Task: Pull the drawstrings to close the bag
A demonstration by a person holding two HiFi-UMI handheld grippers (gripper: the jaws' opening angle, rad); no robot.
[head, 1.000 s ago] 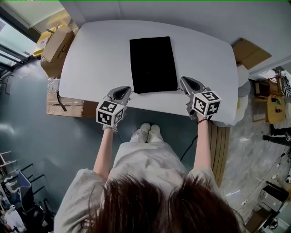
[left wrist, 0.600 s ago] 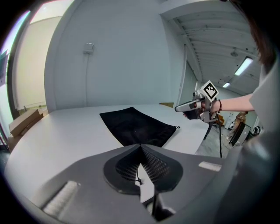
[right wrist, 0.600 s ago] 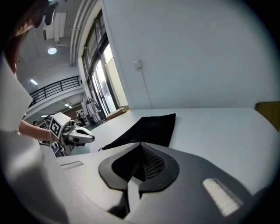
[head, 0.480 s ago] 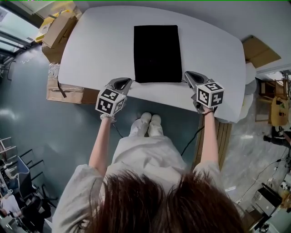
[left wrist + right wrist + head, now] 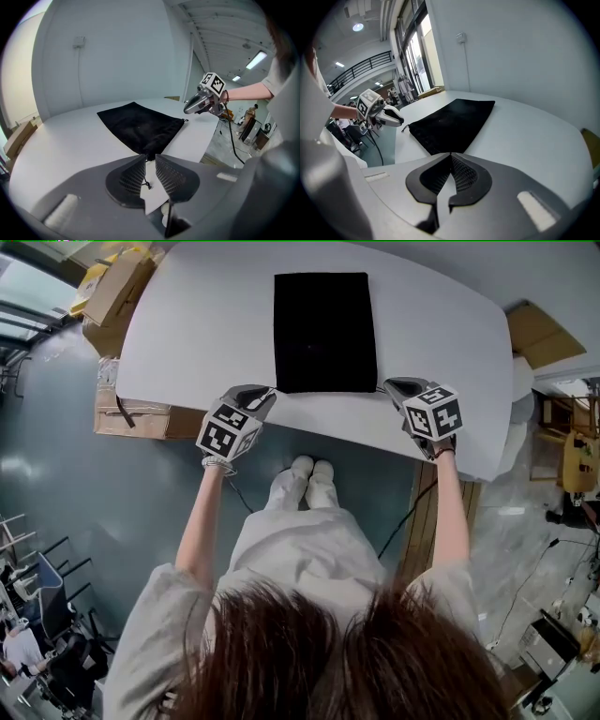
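A flat black drawstring bag (image 5: 325,331) lies on the white table (image 5: 197,343), its mouth toward the near edge. My left gripper (image 5: 260,393) is at the bag's near left corner. Its jaws (image 5: 150,157) have just been opening and stand a little apart. A thin black drawstring end (image 5: 147,182) hangs in the gap, and the pads do not press on it. My right gripper (image 5: 395,386) is at the near right corner, its jaws (image 5: 450,154) shut tip to tip just short of the bag (image 5: 452,124). No cord shows between them.
The table's near edge (image 5: 309,427) runs just under both grippers, with the person's feet (image 5: 311,471) below it. Cardboard boxes (image 5: 117,292) stand on the floor left of the table, and another flat carton (image 5: 539,334) lies at the right.
Both grippers have sunk and moved in toward the bag's near corners. The bag has not moved on the table.
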